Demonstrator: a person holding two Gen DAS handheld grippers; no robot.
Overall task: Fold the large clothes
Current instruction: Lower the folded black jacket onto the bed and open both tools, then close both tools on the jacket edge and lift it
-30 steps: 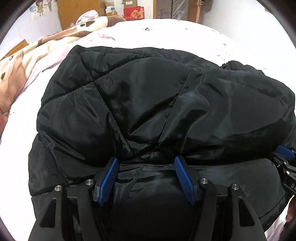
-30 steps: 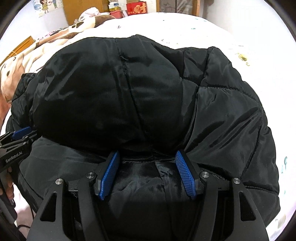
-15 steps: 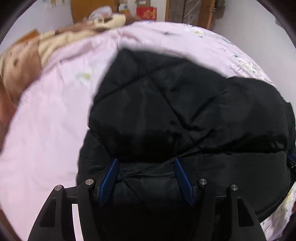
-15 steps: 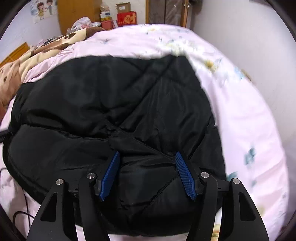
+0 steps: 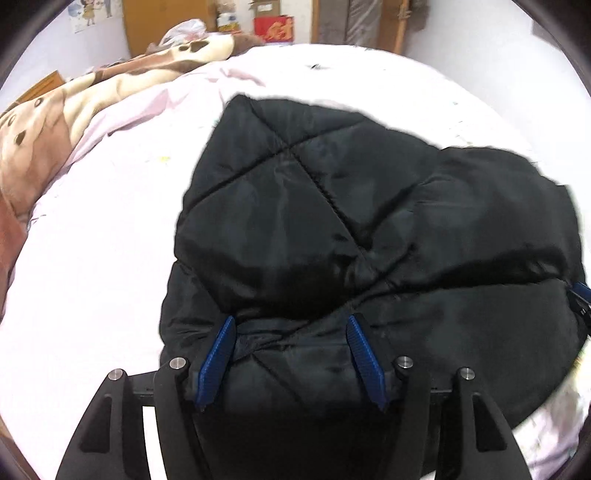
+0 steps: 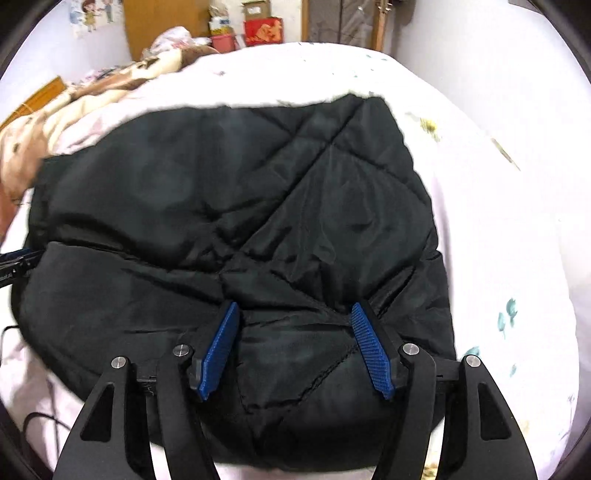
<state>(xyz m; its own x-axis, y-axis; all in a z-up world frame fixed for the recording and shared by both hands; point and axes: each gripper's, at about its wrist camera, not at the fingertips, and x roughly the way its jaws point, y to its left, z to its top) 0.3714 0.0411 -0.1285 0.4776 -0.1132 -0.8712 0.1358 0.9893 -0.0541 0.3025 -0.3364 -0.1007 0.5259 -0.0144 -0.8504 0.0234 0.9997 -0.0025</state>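
Observation:
A black quilted jacket (image 5: pixel 332 206) lies bunched in a thick fold on the pale pink bed sheet (image 5: pixel 92 258). My left gripper (image 5: pixel 291 321) is shut on the near left part of the fold, with padded fabric filling the gap between its blue pads. My right gripper (image 6: pixel 295 308) holds the near right part of the same jacket (image 6: pixel 221 192) in the same way, creases running to its pad tips. Each gripper shows at the edge of the other's view: the right gripper (image 5: pixel 580 295) and the left gripper (image 6: pixel 14 262).
A brown and cream patterned blanket (image 5: pixel 55 110) is piled along the bed's far left. A wooden cabinet (image 5: pixel 166 26) and a red box (image 5: pixel 273 29) stand beyond the bed. A dark cable (image 6: pixel 40 421) lies at the near left. A white wall (image 6: pixel 517 55) runs along the right.
Both grippers have risen and drawn back with the jacket still between their pads. The jacket now looks narrower, and more bare sheet shows on its left and right sides.

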